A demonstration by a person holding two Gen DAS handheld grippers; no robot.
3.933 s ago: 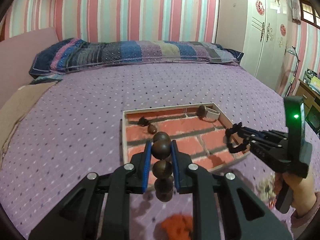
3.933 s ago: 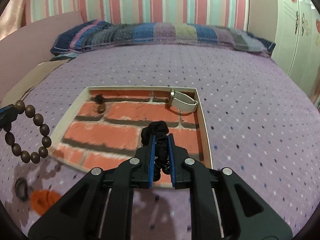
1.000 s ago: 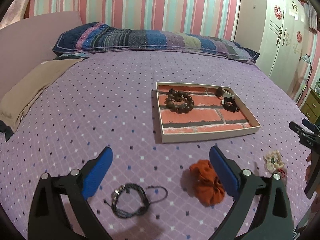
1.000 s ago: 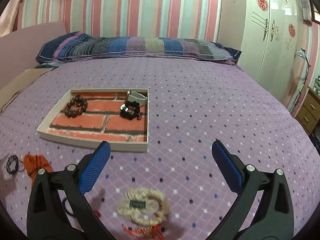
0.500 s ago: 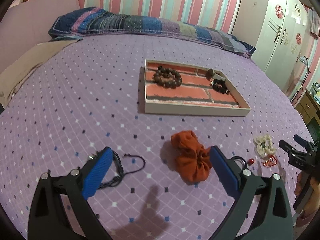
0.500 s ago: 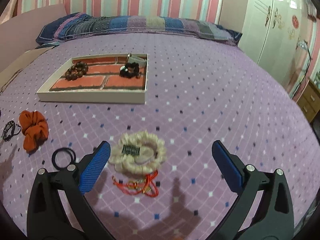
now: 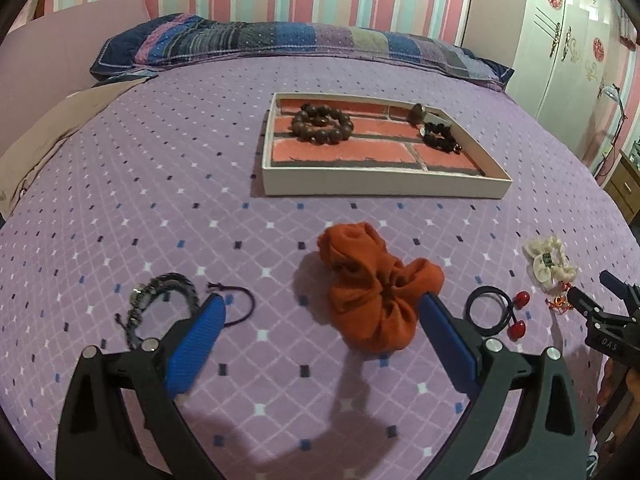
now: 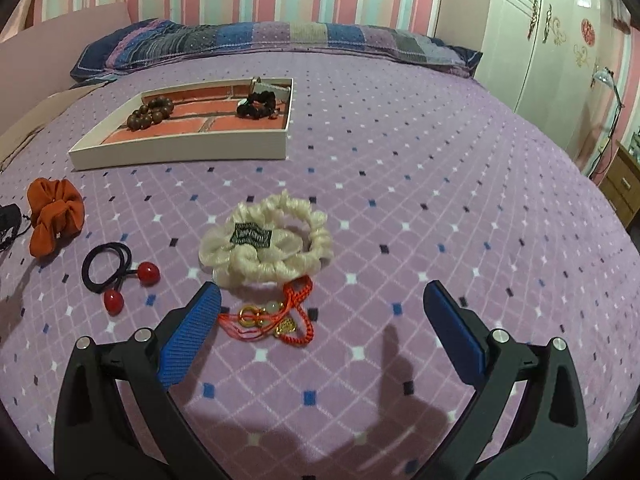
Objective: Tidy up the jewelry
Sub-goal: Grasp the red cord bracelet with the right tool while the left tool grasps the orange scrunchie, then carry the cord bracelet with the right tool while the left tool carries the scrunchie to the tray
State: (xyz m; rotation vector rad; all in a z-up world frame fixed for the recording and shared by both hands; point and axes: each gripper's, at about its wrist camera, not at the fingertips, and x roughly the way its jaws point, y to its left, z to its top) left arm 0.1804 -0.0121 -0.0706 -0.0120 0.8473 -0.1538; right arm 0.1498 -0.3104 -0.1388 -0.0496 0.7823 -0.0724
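My left gripper (image 7: 320, 320) is open and empty, low over the bed, with the orange scrunchie (image 7: 374, 286) between its fingers and a dark braided bracelet (image 7: 160, 300) by its left finger. My right gripper (image 8: 320, 312) is open and empty over a red cord bracelet with gold charms (image 8: 276, 316), just behind a cream scrunchie (image 8: 268, 244). A black hair tie with red beads (image 8: 116, 272) lies to its left. The brick-patterned tray (image 7: 384, 186) holds a wooden bead bracelet (image 7: 322, 124) and a black scrunchie (image 7: 440, 136).
The purple patterned bedspread (image 7: 160, 180) carries everything. A striped pillow (image 7: 300, 44) lies at the far end and a white wardrobe (image 8: 560, 32) stands at the right. A beige cloth (image 7: 48, 136) lies at the left edge.
Both grippers released the bead bracelet and black scrunchie into the tray, opened, and pulled back. They have dropped lower and nearer to the loose items in front of the tray.
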